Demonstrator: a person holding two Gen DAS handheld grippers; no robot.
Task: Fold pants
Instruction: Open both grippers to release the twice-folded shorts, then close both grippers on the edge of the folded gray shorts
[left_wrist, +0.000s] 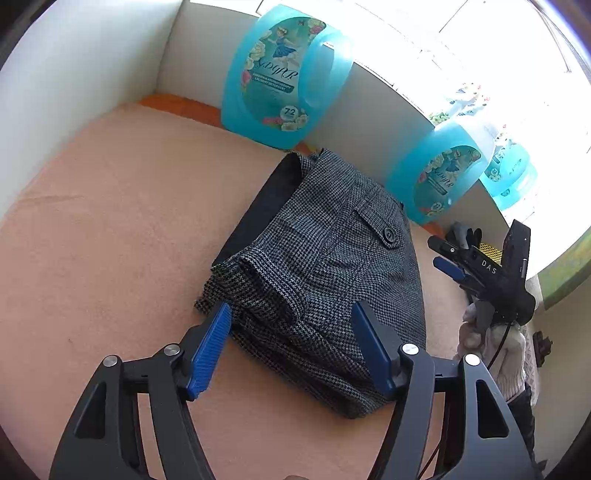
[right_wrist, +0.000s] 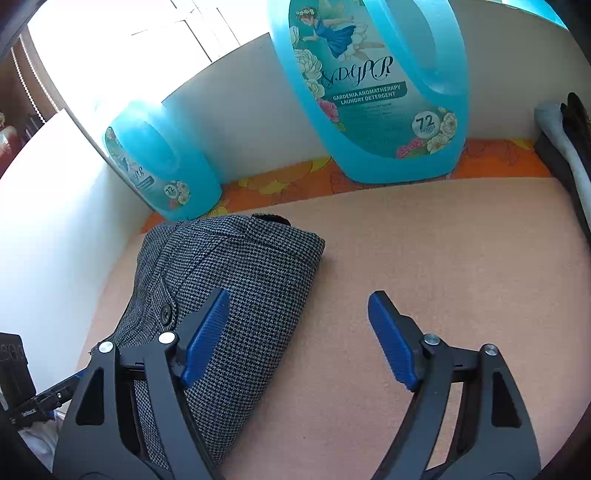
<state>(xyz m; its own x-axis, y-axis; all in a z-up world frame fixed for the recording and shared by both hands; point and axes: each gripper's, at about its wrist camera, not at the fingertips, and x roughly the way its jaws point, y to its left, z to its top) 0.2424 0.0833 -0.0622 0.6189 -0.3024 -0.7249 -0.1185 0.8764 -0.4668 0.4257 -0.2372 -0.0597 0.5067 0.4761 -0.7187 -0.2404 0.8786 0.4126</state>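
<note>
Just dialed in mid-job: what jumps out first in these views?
The folded houndstooth pants lie mid-table on the peach cloth, button pocket up. Bright blue detergent jugs line the back wall behind them. Both grippers, left and right, hover open and empty over the bundle's near end.

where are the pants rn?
The folded houndstooth pants lie on the peach cloth near the back wall, just in front of two blue detergent jugs. The open left gripper hovers over their near edge; the right gripper is beside them.
</note>
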